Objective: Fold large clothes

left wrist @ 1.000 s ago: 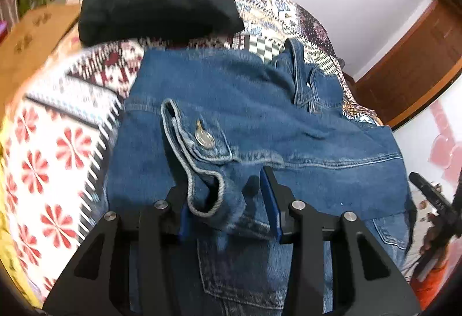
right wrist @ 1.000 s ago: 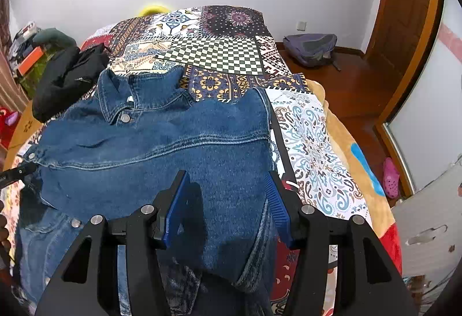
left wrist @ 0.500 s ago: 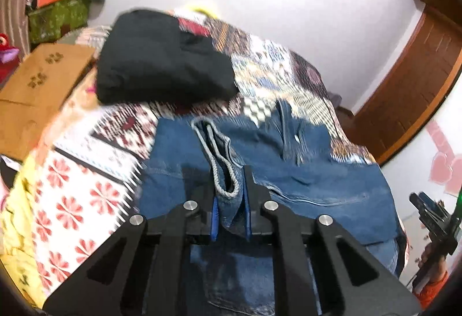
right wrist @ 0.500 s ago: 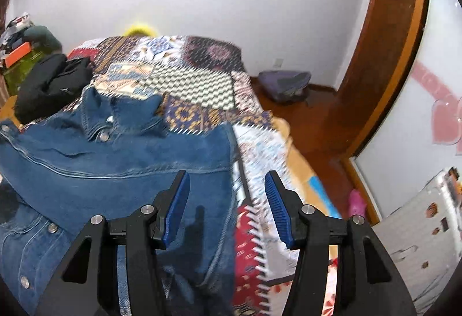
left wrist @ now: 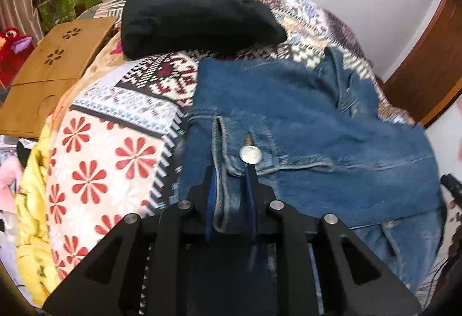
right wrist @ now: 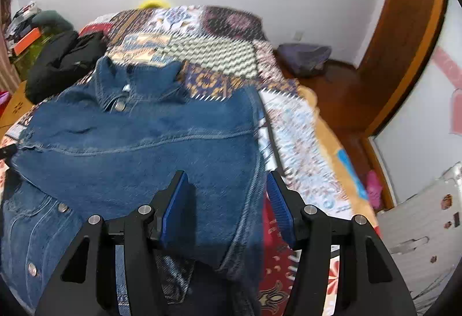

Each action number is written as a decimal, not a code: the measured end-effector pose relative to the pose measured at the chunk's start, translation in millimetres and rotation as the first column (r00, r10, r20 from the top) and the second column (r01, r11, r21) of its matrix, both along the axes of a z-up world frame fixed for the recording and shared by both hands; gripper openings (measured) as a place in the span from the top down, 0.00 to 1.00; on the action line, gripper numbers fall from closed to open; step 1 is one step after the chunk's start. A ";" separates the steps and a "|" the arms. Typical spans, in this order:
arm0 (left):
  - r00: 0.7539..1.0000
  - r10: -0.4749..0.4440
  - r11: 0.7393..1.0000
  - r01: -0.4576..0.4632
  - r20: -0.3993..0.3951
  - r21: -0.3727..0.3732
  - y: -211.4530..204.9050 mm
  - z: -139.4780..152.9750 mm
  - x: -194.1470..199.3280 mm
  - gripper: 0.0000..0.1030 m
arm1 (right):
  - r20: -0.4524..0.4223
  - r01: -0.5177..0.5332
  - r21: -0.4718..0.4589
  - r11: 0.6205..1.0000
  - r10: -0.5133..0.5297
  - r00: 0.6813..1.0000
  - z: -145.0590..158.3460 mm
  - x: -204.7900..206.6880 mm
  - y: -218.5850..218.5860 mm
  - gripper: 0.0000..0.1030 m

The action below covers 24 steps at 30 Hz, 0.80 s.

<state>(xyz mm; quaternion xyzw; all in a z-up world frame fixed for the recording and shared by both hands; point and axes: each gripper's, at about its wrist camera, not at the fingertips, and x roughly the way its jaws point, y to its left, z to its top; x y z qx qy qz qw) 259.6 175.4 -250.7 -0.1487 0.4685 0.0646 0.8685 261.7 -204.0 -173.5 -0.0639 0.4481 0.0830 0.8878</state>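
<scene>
Blue denim jacket (right wrist: 138, 142) spread flat across a patterned quilt (left wrist: 115, 148). Left gripper (left wrist: 230, 171) clenched on a cuff (left wrist: 222, 148) beside its metal button (left wrist: 250, 155). Right gripper (right wrist: 226, 181) spread wide above the jacket's edge. Black garment (left wrist: 190, 7) folded behind.
</scene>
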 end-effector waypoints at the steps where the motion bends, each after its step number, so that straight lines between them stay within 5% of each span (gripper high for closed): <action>1: 1.000 -0.007 1.000 0.007 -0.007 0.009 0.6 0.4 -1.1 0.81 | -0.026 -0.002 0.020 1.000 0.002 1.000 -3.9 2.9 -1.8 0.49; 6: 1.000 -0.002 0.998 0.002 0.006 0.066 10.0 12.9 -6.0 0.54 | -0.101 0.009 0.074 0.997 -0.001 0.995 -14.1 18.5 -12.1 0.46; 9: 0.999 -0.006 0.995 0.003 0.031 0.097 16.6 23.9 -1.6 0.46 | -0.116 0.004 0.100 0.995 0.008 0.993 -9.3 26.4 -18.0 0.46; 18: 0.998 -0.057 0.996 0.057 0.004 0.069 33.7 22.9 54.1 0.44 | -0.121 0.010 0.248 0.969 0.021 0.992 8.6 69.5 -39.3 0.46; 24: 0.993 -0.074 0.997 0.071 -0.091 -0.036 51.5 -9.4 89.8 0.44 | -0.205 0.034 0.252 0.967 0.019 0.979 -15.8 101.4 -41.2 0.46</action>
